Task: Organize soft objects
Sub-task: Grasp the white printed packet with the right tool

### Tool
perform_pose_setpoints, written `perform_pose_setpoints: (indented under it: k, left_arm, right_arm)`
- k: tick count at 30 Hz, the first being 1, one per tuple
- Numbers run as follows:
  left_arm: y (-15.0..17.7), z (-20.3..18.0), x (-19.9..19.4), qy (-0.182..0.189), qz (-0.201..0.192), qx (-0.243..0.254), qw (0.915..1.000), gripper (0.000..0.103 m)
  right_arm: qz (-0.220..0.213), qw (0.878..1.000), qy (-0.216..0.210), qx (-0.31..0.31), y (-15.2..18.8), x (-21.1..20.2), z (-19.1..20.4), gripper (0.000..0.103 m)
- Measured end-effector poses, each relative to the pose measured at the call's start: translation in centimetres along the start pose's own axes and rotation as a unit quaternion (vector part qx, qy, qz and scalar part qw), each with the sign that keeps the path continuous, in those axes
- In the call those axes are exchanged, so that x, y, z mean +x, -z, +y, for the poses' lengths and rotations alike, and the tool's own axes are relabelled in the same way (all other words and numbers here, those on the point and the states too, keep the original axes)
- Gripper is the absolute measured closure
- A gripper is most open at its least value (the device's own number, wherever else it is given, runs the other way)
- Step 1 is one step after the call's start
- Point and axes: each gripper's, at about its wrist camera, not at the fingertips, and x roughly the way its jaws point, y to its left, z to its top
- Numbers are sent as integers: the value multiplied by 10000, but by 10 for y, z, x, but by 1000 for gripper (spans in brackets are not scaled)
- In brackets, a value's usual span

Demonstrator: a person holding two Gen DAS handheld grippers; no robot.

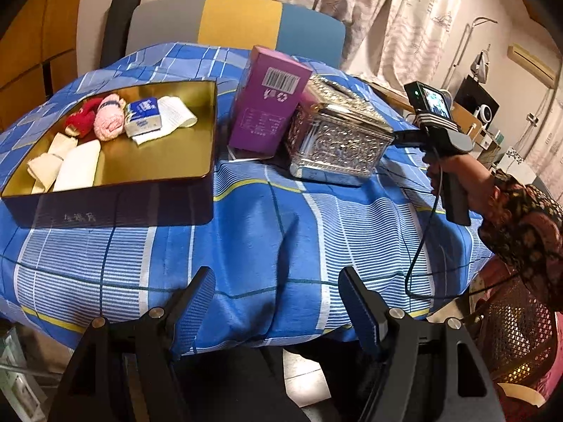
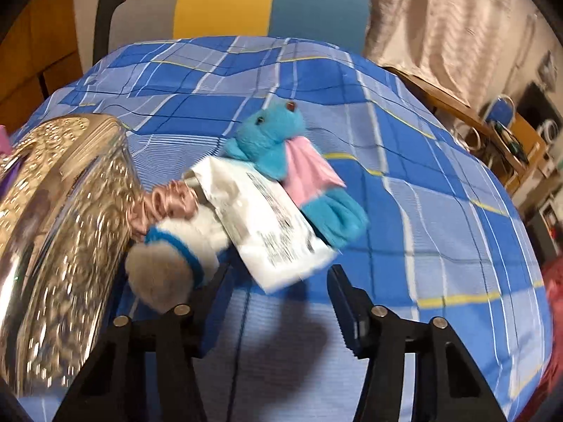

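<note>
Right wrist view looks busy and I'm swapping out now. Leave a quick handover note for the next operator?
Left gripper: open, empty, over the table's near edge.
Right gripper: open, nothing gripped, pointing at the white packet.
Done: yarn balls, tissue pack and cloths lie in the gold tray.
Left: packet, blue plush and white plush, beside the silver box.

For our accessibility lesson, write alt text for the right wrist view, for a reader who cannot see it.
An open right claw reaches toward a white packet lying on a blue checked tablecloth, with nothing gripped. A blue plush toy lies behind the packet, a white plush toy beside it, and an ornate metal box at left.
</note>
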Motion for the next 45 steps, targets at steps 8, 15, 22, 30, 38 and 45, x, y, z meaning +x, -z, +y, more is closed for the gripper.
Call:
perform_pose_setpoints:
  k: [8, 15, 22, 30, 38, 45]
  left_arm:
    - [-1, -2, 7, -66, 134, 16, 9999, 30]
    - [0, -18, 16, 97, 252, 200, 9994, 30]
    - [0, -40, 20, 277, 274, 455, 9982, 30]
    - [-2, -54, 19, 300, 273, 652, 9970, 30]
    - [-6, -58, 21, 225, 300, 645, 9972, 30]
    - [-5, -64, 20, 161, 272, 770, 9965, 30]
  right_arm:
    - [-31, 9996, -242, -109, -13, 11, 3, 76]
    - [142, 9850, -1271, 1161, 18, -22, -50, 77]
    - [381, 9365, -2250, 2663, 64, -42, -125, 76]
    - [7, 9431, -1280, 3068, 80, -56, -177, 46]
    - [-50, 9690, -829, 2329, 68, -51, -174, 31]
    - [-249, 9636, 10, 2663, 60, -62, -206, 31]
